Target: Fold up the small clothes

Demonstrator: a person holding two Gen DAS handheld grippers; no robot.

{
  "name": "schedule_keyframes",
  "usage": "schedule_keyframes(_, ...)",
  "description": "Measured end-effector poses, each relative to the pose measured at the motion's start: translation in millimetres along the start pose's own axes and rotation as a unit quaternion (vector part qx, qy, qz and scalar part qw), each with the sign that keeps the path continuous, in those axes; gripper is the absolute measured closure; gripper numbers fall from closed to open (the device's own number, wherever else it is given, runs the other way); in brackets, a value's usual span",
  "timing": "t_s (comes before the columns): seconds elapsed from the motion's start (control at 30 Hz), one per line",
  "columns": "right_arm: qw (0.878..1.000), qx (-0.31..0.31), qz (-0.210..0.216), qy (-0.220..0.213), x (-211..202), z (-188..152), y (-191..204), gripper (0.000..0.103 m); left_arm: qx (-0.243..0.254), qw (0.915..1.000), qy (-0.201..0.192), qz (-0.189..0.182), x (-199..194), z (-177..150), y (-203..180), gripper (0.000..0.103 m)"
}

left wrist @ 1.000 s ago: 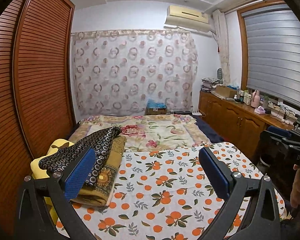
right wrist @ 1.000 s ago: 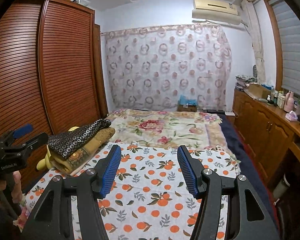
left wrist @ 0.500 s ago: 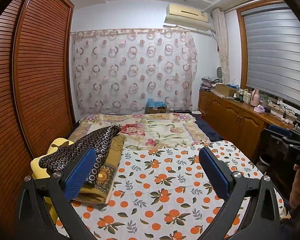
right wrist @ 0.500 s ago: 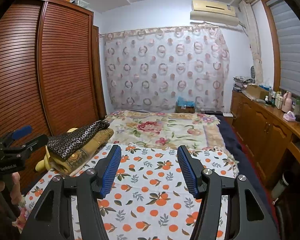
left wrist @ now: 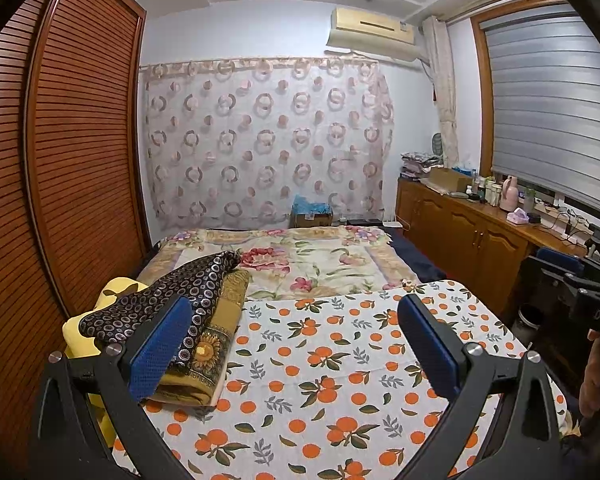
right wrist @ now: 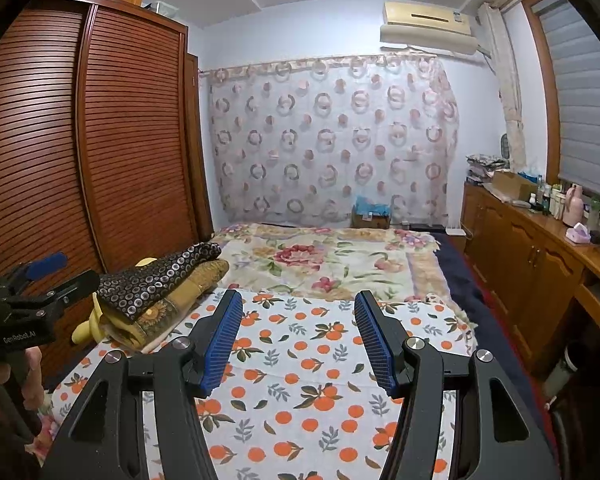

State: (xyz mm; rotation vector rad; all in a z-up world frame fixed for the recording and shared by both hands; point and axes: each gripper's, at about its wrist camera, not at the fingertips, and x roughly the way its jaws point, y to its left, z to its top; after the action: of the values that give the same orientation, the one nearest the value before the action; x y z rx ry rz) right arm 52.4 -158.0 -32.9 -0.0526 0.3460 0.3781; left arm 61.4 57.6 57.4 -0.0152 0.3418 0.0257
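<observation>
Left wrist view: black left gripper with blue pads [left wrist: 292,344] gaping wide, empty, barely shifted.
Right gripper [right wrist: 298,340]: likewise spread, empty.
Dark ring-patterned folded garment [left wrist: 172,300]: unchanged atop stack.

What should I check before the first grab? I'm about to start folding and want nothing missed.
1. Left gripper open and holding nothing: ok.
2. Right gripper open and holding nothing: ok.
3. Clothes within view: ok, a pile with a dark ring-patterned garment on top of a mustard sunflower cloth lies at the left edge of the bed.
4. Folding surface: ok, the orange-print sheet lies flat and bare ahead of both grippers.
5. Grippers apart from each other: ok.
6. How many garments are in the pile: cannot tell.
</observation>
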Motion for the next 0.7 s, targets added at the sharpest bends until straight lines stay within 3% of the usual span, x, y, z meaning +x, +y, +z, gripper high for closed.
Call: schedule_keyframes(0.7, 1.000, -0.003, -0.002, -0.002, -2.8, -0.4, -6.7, 0.043, 0.001, 1.0000, -0.001, 0.001, -1.2, 0.5, -2.4, 0.000)
